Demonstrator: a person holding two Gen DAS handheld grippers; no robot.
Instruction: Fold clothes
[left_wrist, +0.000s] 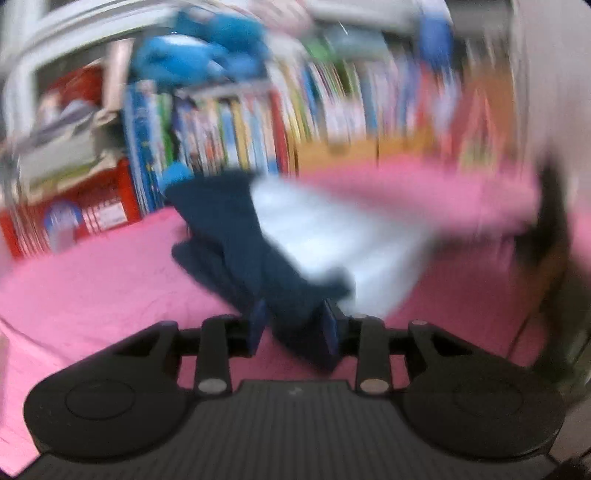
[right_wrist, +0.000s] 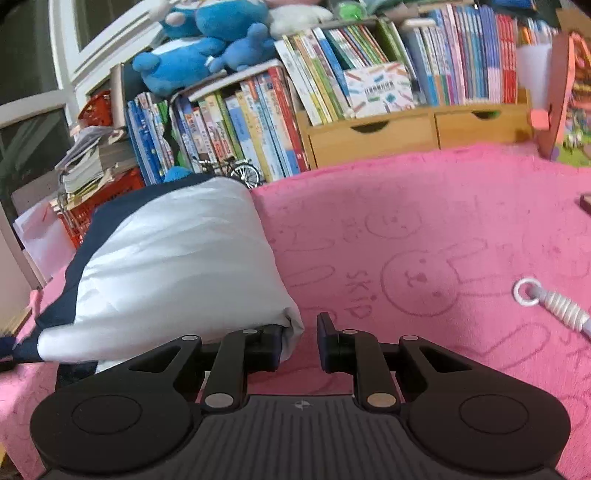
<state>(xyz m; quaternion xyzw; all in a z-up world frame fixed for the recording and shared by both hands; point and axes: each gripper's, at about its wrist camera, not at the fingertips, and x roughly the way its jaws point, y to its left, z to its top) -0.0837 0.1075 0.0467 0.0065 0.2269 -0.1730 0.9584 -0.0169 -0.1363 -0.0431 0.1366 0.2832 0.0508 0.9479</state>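
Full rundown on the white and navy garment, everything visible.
The white and navy garment is thin, smooth, lightly creased fabric: a white body with a navy band along its left edge. It lies partly folded on the pink bunny-print blanket. In the blurred left wrist view a navy part sits between the left gripper fingers; the right gripper is beside its white corner, nothing between its fingers.

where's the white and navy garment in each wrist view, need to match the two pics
Left wrist: the white and navy garment fills the centre, blurred, its navy part running down between the left gripper fingers.
Right wrist: it lies left of centre, its near white corner at the right gripper.
Shared landmark: the blue plush toys on top of the bookshelf, upper left in both.
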